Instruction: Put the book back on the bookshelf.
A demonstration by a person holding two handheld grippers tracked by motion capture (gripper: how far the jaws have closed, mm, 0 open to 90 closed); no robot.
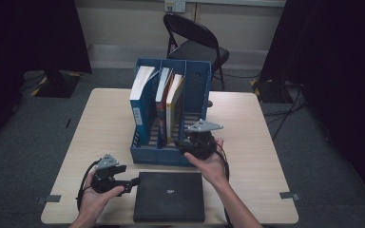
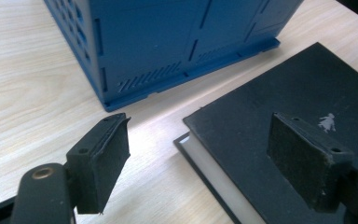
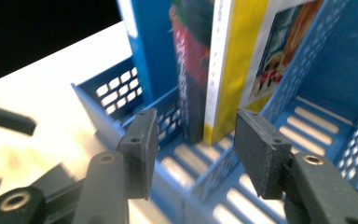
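A blue three-slot file rack (image 1: 154, 156) stands mid-table. A blue book (image 1: 140, 95) fills its left slot; a red book (image 1: 163, 107) and a yellow book (image 1: 175, 95) share the middle slot. The right slot is bare. A black book (image 1: 171, 197) lies flat in front of the rack. My left gripper (image 1: 134, 181) is open at that book's left edge; its jaws straddle the book's corner (image 2: 284, 93) without pressing on it. My right gripper (image 1: 183, 142) is open at the rack's front right. Its jaws hang over the rack's front wall (image 3: 121, 88), short of the yellow book (image 3: 247, 56).
The wooden table (image 1: 100, 123) has bare surface left and right of the rack. A black folding chair (image 1: 195, 42) stands behind the table's far edge. Dark curtains hang at both sides, and cables lie on the floor at the right.
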